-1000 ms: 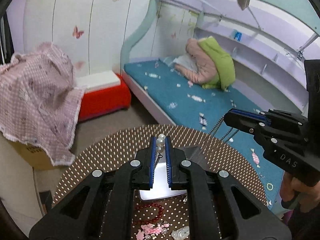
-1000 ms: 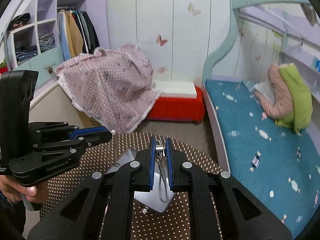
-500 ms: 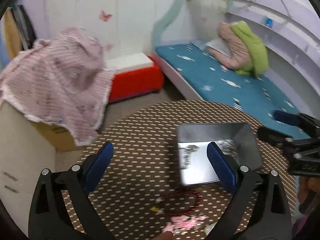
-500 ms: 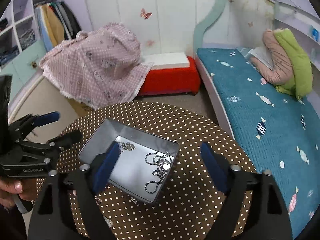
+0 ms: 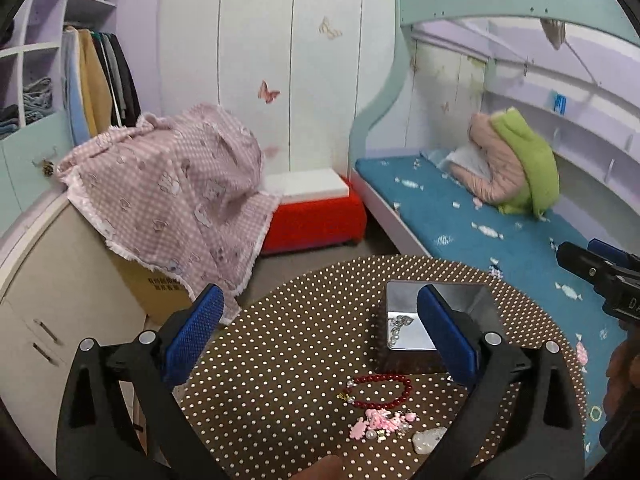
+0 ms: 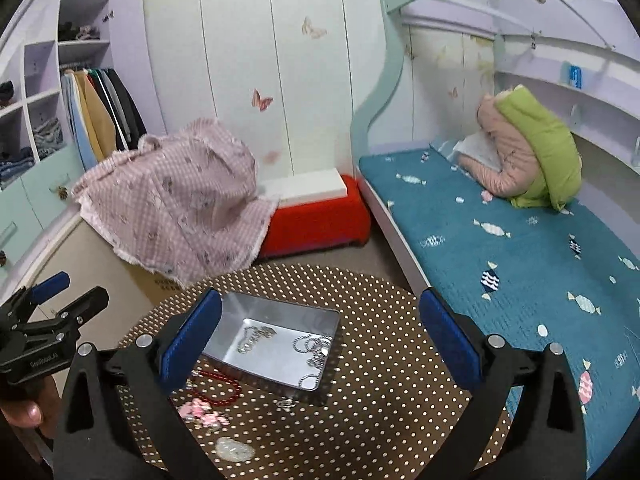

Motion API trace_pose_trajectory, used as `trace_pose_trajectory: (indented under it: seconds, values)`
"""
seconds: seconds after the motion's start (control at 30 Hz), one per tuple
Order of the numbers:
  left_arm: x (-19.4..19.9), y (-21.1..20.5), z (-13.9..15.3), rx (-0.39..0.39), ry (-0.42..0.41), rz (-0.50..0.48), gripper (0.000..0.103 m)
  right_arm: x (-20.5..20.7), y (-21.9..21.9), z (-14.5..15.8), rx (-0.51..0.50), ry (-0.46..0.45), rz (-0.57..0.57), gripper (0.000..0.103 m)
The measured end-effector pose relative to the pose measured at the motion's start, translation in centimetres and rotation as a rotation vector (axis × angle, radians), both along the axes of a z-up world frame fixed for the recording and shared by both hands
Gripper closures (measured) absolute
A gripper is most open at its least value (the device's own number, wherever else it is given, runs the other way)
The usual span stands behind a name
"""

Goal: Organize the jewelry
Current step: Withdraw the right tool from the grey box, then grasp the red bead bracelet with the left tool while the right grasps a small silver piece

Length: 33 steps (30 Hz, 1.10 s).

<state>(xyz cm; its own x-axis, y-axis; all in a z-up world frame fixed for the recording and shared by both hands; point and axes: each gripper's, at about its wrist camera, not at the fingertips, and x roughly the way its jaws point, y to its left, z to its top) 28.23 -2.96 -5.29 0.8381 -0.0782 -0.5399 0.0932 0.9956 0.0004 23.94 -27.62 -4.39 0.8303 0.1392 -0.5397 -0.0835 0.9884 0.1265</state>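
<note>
At the far left of the right wrist view, a hand is seen around the handle of the left gripper, whose jaws stand spread with nothing between them. Behind it, a pink checked cloth is draped over a cardboard box, and a red bench is placed against the wall. Nearer, a round table covered in a brown dotted cloth is seen. A silver tin is set on its left part, and two chains are laid loose on the tin's floor. Just in front of the tin, a red bead bracelet is laid on the cloth; a pink charm piece is found just below it, and a pale oval piece lies near the table's front edge. The right gripper is held above the table, its blue pads wide apart and closed on nothing; the jaws of both grippers have just been opening, with no jewelry between the fingers. To the right of the table, a bed with a teal cover is seen, and a pink and green bundle is propped at its far end.
</note>
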Motion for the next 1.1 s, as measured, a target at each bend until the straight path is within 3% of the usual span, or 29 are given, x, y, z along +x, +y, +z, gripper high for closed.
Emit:
trace_pose_trajectory:
  seconds: [0.27, 0.53, 0.9, 1.1]
  values:
    - [-5.2, 0.9, 3.3, -0.022, -0.088, 0.013, 0.006, -4.2, 1.0, 3.3, 0.008, -0.089, 0.001, 0.008]
    - [-9.0, 2.4, 4.1, -0.041, -0.128, 0.042, 0.006, -8.3, 1.5, 4.9, -0.001, -0.168, -0.013, 0.008]
    - [-11.7, 3.0, 2.6, -0.047, -0.126, 0.040, 0.006, -10.1, 2.5, 3.6, -0.016, -0.160, 0.006, 0.008]
    - [-10.8, 3.2, 0.3, -0.029, -0.085, 0.054, 0.006, -9.1, 2.6, -0.1, -0.026, -0.062, 0.003, 0.008]
